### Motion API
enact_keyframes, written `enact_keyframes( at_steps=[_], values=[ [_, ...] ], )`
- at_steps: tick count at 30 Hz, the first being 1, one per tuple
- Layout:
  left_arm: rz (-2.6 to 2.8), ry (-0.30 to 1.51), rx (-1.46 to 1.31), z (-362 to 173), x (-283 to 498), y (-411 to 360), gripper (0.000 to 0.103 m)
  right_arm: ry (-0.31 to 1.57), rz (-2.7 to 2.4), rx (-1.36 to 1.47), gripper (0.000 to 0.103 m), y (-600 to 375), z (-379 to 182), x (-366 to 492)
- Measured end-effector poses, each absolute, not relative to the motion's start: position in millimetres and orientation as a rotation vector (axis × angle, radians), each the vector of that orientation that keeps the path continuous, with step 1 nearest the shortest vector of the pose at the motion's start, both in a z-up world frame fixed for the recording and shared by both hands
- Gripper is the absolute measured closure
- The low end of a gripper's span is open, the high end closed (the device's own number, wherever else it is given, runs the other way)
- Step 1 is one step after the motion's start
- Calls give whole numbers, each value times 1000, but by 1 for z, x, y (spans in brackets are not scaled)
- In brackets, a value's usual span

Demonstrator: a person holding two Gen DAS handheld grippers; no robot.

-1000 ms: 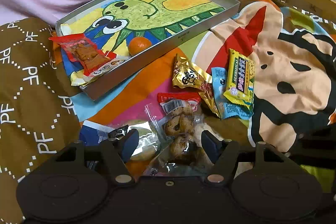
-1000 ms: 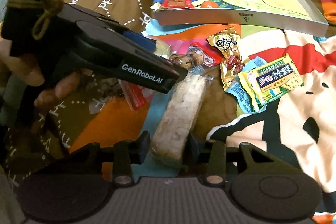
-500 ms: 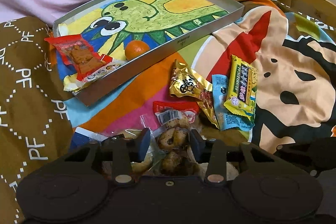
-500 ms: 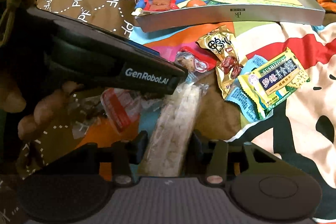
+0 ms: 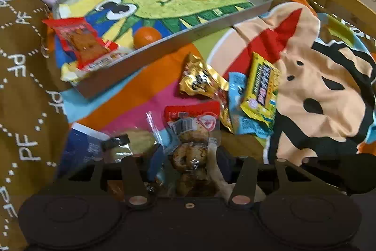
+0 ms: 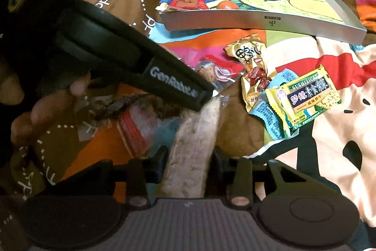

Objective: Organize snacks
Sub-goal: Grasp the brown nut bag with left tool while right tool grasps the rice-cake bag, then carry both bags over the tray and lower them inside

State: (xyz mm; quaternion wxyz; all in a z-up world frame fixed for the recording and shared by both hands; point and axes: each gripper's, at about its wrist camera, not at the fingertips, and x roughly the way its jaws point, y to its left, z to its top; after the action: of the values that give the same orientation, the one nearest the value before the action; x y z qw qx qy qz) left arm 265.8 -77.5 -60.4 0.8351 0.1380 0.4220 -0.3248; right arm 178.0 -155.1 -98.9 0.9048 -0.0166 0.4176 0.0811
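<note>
Between the right gripper's (image 6: 188, 158) closed fingers, pale cereal bar (image 6: 195, 140), long axis pointing forward toward the tray (image 6: 270, 21)

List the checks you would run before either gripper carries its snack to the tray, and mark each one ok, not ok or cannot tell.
1. Left gripper shut on the cookie packet: ok.
2. Right gripper shut on the long cracker bar: ok.
3. Tray has bare floor for more snacks: ok.
4. Red packet and orange lying in the tray: ok.
5. Cookie packet free of neighbouring wrappers: cannot tell.
6. Right gripper's way forward clear of the left gripper's body: not ok, it lies across the bar's far end.
</note>
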Motion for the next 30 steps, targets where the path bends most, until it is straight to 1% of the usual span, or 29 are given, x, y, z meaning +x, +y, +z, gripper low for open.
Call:
enact_keyframes(
  at_steps=[6,12,16,24,30],
  values=[
    [-676,911,266,-62,267,-75,56,861,170,-38,59,-155,-100,178],
    [-652,922,182,-60,270,-69,59,853,176,-51,61,-156,-98,175],
    [-637,919,120,-54,272,-62,59,773,135,-217,67,-145,-93,164],
    [-602,865,33,-40,270,-53,59,631,68,-571,67,-122,-102,149],
    [-582,821,-62,-29,270,-43,59,493,4,-714,67,-117,-101,143]
  ],
)
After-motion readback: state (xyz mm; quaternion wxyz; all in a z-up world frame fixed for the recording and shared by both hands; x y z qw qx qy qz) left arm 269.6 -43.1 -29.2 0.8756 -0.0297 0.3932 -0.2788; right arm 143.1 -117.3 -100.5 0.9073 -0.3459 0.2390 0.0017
